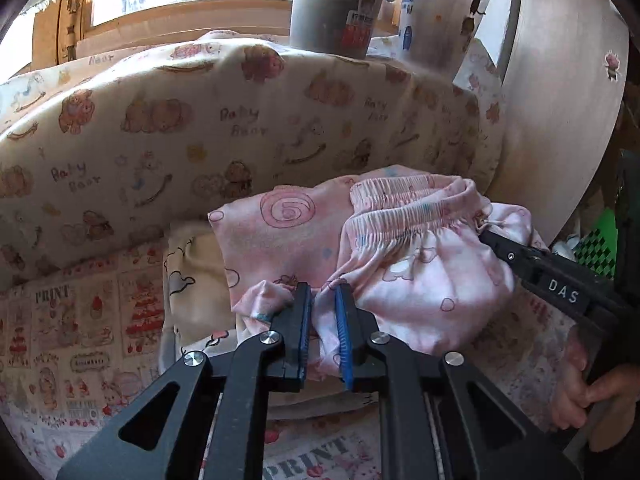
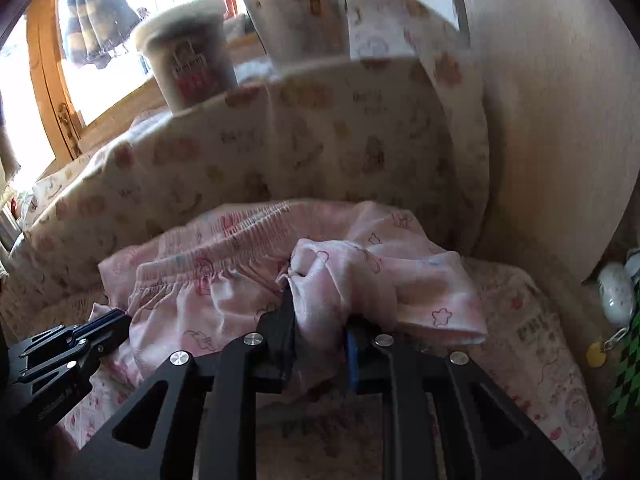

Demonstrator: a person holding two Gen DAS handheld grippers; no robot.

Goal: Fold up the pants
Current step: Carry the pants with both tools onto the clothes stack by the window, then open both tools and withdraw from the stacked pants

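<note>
Pants (image 1: 400, 264) bunched on my printed sheet (image 1: 80, 340); left gripper (image 1: 324, 320) and right gripper (image 2: 320, 344) each pinch pink fabric.

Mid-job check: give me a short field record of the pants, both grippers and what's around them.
garment: pink pants, bunched, not yet folded flat
waistband: elastic waistband gaping open, facing up
left gripper: shut on a pinch of pants fabric
right gripper: fabric bunched between its fingers, gripped
surface: printed cloth beneath the pants
behind: bear-print cushion, upright
background: dark lidded tub and white printed cup above the cushion
</note>
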